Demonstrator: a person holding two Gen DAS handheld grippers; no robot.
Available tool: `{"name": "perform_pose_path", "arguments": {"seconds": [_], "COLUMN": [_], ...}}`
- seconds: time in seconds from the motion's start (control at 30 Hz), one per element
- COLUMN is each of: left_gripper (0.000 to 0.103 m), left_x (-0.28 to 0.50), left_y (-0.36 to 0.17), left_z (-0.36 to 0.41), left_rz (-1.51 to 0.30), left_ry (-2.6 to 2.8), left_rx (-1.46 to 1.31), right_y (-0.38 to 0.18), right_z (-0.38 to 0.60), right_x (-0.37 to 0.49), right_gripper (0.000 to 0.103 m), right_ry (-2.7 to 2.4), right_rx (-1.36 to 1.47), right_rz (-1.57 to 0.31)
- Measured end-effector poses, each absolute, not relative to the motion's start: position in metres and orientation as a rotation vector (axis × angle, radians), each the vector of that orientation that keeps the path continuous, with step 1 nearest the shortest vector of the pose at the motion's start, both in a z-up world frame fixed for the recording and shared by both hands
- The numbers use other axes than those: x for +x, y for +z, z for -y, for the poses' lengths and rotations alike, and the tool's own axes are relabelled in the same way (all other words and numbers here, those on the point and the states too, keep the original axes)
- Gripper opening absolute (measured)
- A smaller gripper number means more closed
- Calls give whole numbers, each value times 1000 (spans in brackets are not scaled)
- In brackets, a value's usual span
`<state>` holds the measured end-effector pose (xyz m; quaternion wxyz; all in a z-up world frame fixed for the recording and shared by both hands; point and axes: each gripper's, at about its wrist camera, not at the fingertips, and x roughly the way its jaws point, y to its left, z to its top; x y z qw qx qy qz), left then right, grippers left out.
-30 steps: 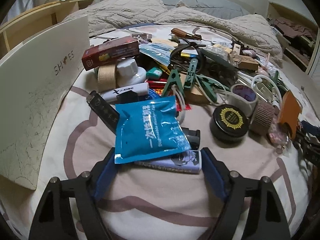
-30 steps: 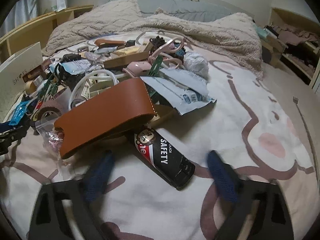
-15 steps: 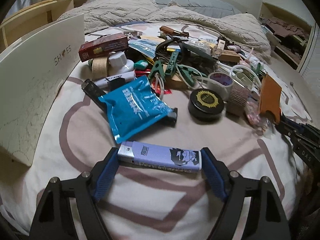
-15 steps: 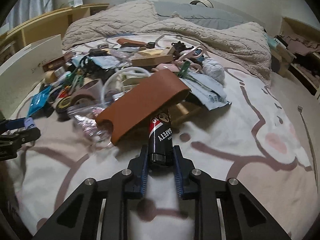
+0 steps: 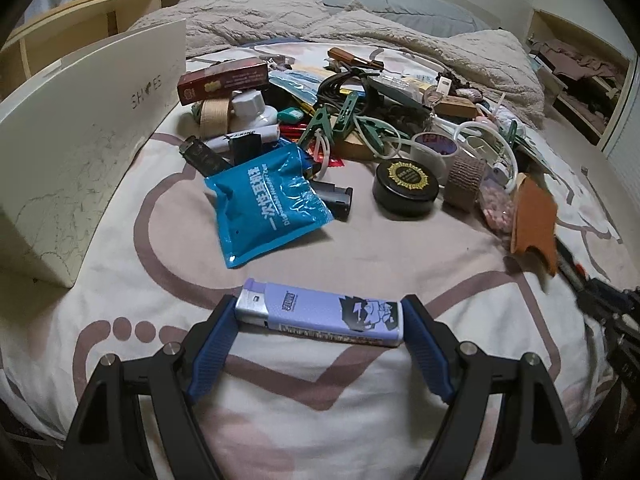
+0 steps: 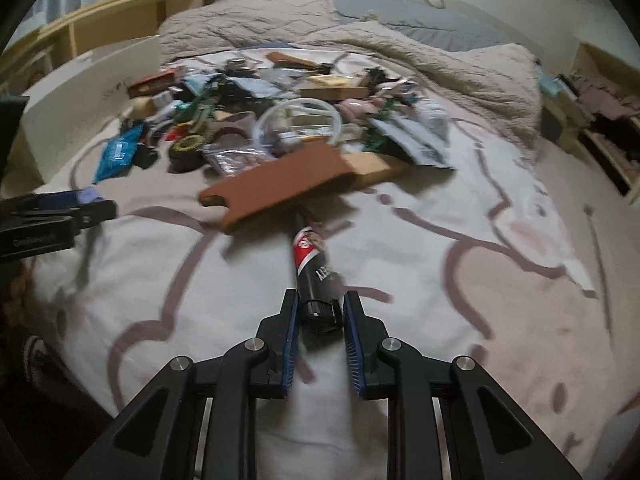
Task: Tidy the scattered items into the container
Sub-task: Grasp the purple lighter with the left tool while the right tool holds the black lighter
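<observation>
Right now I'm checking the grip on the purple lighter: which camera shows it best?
The left wrist view: the purple lighter lies crosswise, sharp and whole, between the left gripper pads. The right wrist view shows only a blurred purple end at its left edge.

Left gripper (image 5: pixel 320 320) fingers spread wide, right gripper (image 6: pixel 320 312) fingers clamped narrow.

A lilac lighter (image 5: pixel 320 314) with a cartoon print is lying crosswise, clamped end to end above the bedsheet; a black-and-red tube (image 6: pixel 314 270) is being held by its cap end, pointing away; a white shoebox (image 5: pixel 76 120) is standing at the left; a cluttered pile of scattered items (image 5: pixel 360 120) is sitting beside it.
</observation>
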<state>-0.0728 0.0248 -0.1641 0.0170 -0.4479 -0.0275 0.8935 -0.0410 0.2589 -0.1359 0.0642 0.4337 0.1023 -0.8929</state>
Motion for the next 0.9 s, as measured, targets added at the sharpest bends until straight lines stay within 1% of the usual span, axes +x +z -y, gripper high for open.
{"name": "perform_pose_path", "arguments": {"seconds": [0.03, 0.1, 0.13, 0.17, 0.23, 0.4, 0.5, 0.63, 0.73, 0.77, 0.83, 0.9], "left_gripper": [81, 82, 83, 83, 88, 89, 90, 90, 92, 92, 93, 94], "left_x": [-72, -71, -70, -69, -69, -71, -71, -72, -71, -71, -71, -71], "left_y": [-164, -165, -165, -165, -166, -166, -166, -166, -166, -167, -168, -168], "left_z": [-25, -25, -25, -26, -25, -22, -21, -20, -19, -20, -19, -20], "left_rz": [83, 69, 61, 52, 45, 68, 70, 81, 83, 84, 94, 92], "left_ry": [2783, 2803, 2810, 2817, 2827, 2829, 2831, 2836, 2848, 2853, 2862, 2869], "left_rx": [-1390, -1387, -1384, -1382, -1383, -1388, -1389, -1388, -1372, -1367, -1355, -1346], "right_y": [-136, -136, -137, -138, -139, -140, -134, -128, -132, -135, -139, -139], "right_z": [-261, -267, -271, -275, -282, -310, -313, -288, -273, -270, -271, -271], "right_x": [-43, -48, -49, -51, -53, -66, -67, -68, -76, -80, -85, -88], "right_gripper": [23, 26, 36, 49, 59, 59, 59, 59, 59, 59, 60, 66], "right_ry": [-2714, -2749, -2767, -2785, -2812, -2896, -2901, -2835, -2822, -2827, -2842, -2863], "right_rx": [1323, 1354, 1367, 1380, 1396, 1474, 1464, 1409, 1428, 1456, 1493, 1498], "right_rz": [-319, -323, -322, -326, -328, -241, -178, -194, -203, -186, -89, 3]}}
